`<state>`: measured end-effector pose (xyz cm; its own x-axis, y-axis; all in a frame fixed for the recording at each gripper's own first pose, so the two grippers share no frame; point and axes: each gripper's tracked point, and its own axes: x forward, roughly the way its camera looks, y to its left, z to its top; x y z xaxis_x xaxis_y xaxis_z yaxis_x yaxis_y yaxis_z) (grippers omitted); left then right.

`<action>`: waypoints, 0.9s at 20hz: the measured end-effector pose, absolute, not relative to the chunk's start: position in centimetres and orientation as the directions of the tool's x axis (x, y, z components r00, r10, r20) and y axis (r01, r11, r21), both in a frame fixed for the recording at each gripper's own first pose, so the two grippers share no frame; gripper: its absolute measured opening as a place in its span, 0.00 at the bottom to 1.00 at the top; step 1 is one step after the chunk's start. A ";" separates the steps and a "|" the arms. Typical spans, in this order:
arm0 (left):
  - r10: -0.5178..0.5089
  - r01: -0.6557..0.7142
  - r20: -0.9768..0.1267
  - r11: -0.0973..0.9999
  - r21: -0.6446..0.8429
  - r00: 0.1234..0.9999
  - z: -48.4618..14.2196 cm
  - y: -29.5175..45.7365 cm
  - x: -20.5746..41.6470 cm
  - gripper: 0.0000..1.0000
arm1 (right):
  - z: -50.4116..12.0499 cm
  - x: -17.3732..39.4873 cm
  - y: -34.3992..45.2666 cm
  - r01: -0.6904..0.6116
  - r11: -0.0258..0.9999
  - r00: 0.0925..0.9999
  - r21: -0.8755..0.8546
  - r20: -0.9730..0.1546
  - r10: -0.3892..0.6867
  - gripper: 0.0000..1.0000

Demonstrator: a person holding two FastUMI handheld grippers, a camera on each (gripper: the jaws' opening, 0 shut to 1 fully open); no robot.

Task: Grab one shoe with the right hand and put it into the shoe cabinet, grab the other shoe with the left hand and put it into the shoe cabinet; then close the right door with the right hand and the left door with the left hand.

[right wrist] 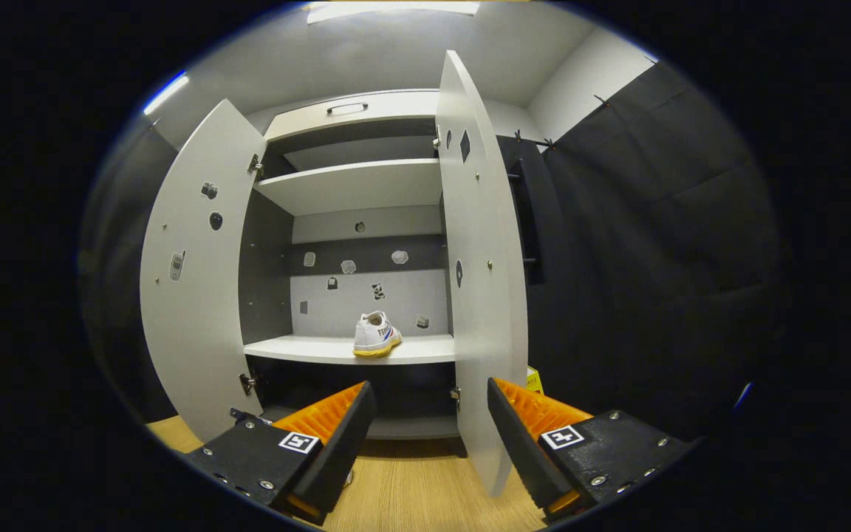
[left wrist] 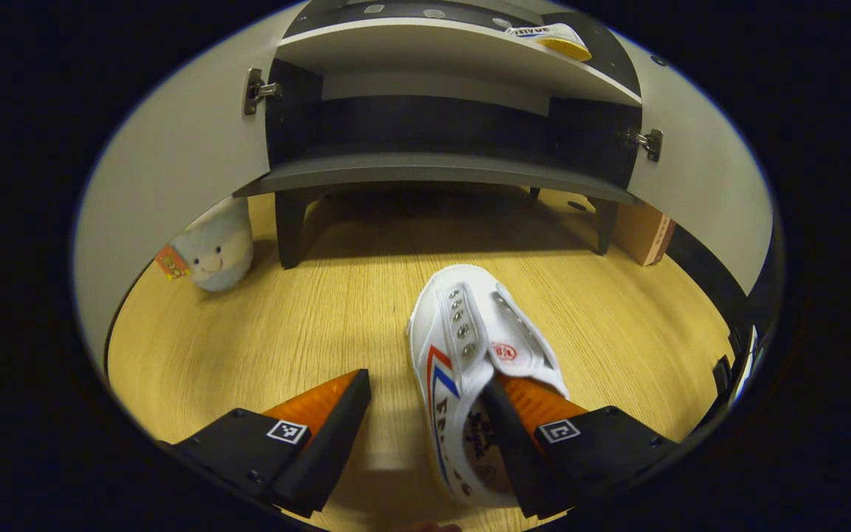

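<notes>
A white shoe (left wrist: 470, 347) with red and blue stripes lies on the wooden floor, toe toward the shoe cabinet (left wrist: 433, 166). My left gripper (left wrist: 425, 380) is open over its heel end: one finger (left wrist: 514, 436) reaches into the shoe's opening, the other finger (left wrist: 329, 425) stands outside on the floor side, apart from the shoe. The second white shoe (right wrist: 376, 336), also visible (left wrist: 552, 37) from the left gripper view, rests on a shelf (right wrist: 344, 349) inside the cabinet. My right gripper (right wrist: 429, 391) is open and holds nothing, raised in front of the cabinet.
Both cabinet doors stand open: the left door (right wrist: 193, 281) and the right door (right wrist: 481, 281), whose edge is close ahead of my right gripper. A plush toy (left wrist: 215, 247) sits by the cabinet's left leg, a cardboard box (left wrist: 643, 233) by its right.
</notes>
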<state>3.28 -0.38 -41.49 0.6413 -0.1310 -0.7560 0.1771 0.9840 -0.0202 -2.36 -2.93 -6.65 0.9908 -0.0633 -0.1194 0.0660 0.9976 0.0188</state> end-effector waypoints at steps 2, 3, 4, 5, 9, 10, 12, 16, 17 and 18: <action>-0.139 0.194 -0.740 0.981 -0.013 0.658 -42.0 -0.4 4.6 0.97 | -6.6 -2.5 -3.4 0.079 0.997 0.990 0.014 -0.117 -0.077 0.94; -0.134 0.195 -0.735 0.981 -0.002 0.665 -42.1 0.0 5.0 0.96 | -6.6 -2.5 -3.5 0.084 0.996 0.990 0.020 -0.118 -0.081 0.93; -0.137 0.194 -0.736 0.981 -0.008 0.663 -42.2 0.0 5.1 0.96 | -6.7 -2.5 -3.7 0.088 0.996 0.989 0.024 -0.121 -0.085 0.93; -0.150 0.189 -0.734 0.982 -0.030 0.662 -42.2 -0.3 5.1 0.96 | -6.8 -2.5 -3.9 0.094 0.995 0.988 0.024 -0.125 -0.091 0.94; -0.091 0.151 -0.719 0.988 0.020 0.689 -41.6 0.1 5.2 0.23 | -7.1 -2.5 -3.9 0.090 0.996 0.987 0.022 -0.133 -0.087 0.94; -0.082 0.146 -0.715 0.989 0.028 0.694 -41.3 0.2 5.2 0.16 | -7.1 -2.4 -3.7 0.083 0.996 0.988 0.023 -0.136 -0.080 0.94; -0.083 0.119 -0.709 0.993 0.001 0.700 -40.5 0.0 4.7 0.12 | -7.3 -2.4 -3.1 0.066 0.998 0.988 0.022 -0.139 -0.062 0.94; -0.040 0.058 -0.650 0.998 0.007 0.759 -33.9 0.6 3.5 0.11 | -7.0 -2.4 -1.6 0.024 1.000 0.992 0.010 -0.128 -0.022 0.94; -0.035 0.046 -0.627 0.999 0.001 0.779 -31.6 0.6 3.1 0.11 | -7.0 -2.2 -1.1 0.010 1.000 0.992 0.008 -0.125 -0.009 0.94; -0.038 0.034 -0.614 0.999 -0.019 0.788 -29.3 0.5 2.7 0.11 | -7.2 -1.9 -0.6 -0.002 1.000 0.992 0.007 -0.123 0.003 0.94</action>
<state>2.73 0.46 -29.33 0.7881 -0.0385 -0.6143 0.0342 0.9992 -0.0188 -1.86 -0.56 -7.24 0.9924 0.0028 -0.1229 -0.0020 1.0000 0.0067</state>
